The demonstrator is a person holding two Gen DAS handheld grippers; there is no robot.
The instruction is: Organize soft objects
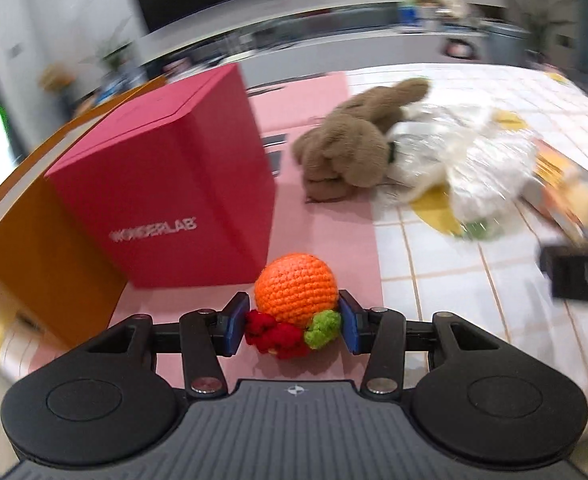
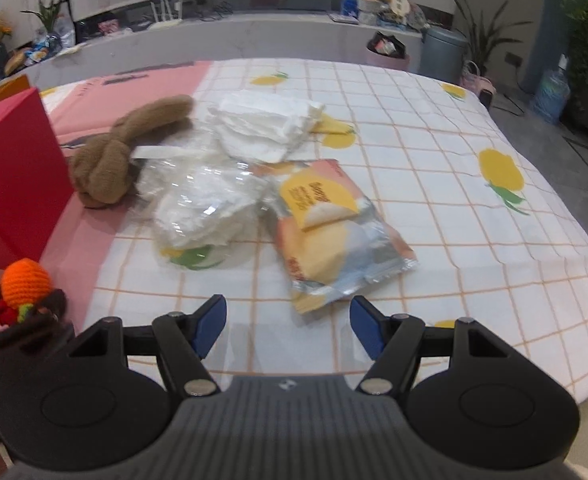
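My left fingers [image 1: 249,322] clamp a crocheted orange toy [image 1: 296,289] beside the red box [image 1: 173,196]; my right fingers [image 2: 213,320] stand apart above the snack packet [image 2: 334,232].

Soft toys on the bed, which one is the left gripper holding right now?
The orange crocheted ball toy, with red and green bits, sits between the left gripper pads. The brown plush lies untouched beside the red box.

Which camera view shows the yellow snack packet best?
The right wrist view shows the snack packet best: it lies whole and fairly sharp on the checked cloth, just ahead of the open right gripper. In the left wrist view only a blurred part of it appears at the right edge, behind the clear plastic bag.
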